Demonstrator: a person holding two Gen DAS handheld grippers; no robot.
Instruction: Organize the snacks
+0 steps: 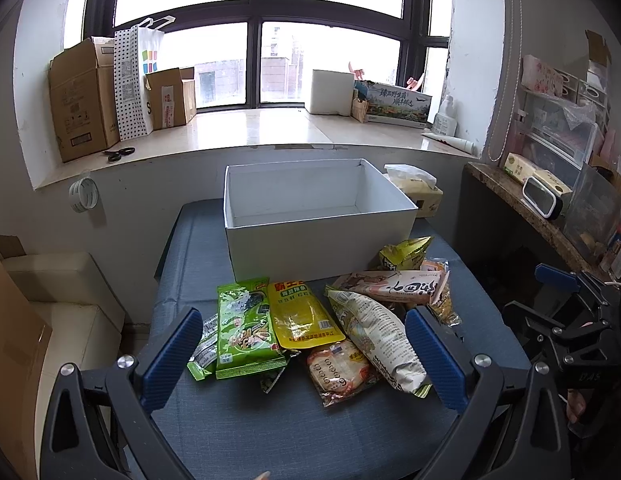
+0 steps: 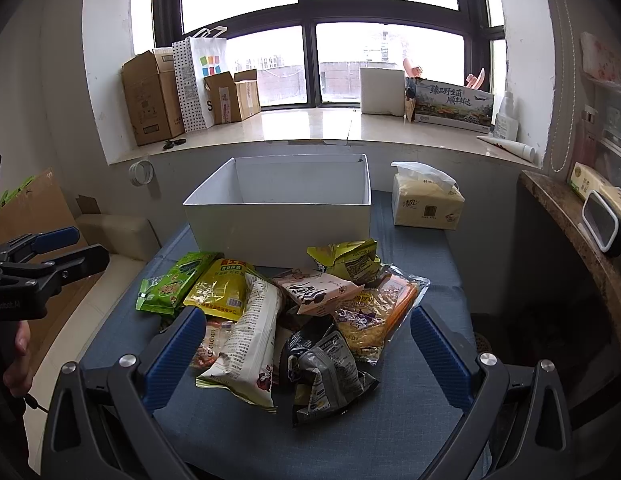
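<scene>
We note both tools, left tool and right tool, spread and empty above the snack packets heaped on the counter before the empty white box; packets look light, crinkly, slippery, so pinch a sealed edge.

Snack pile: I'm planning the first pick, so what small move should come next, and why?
Probably lower the right tool onto the grey packet. Both tools are open and hold nothing, the white box behind the pile looks empty, and that packet lies on top at the near edge, between the right tool's fingers. The left tool can wait.
</scene>
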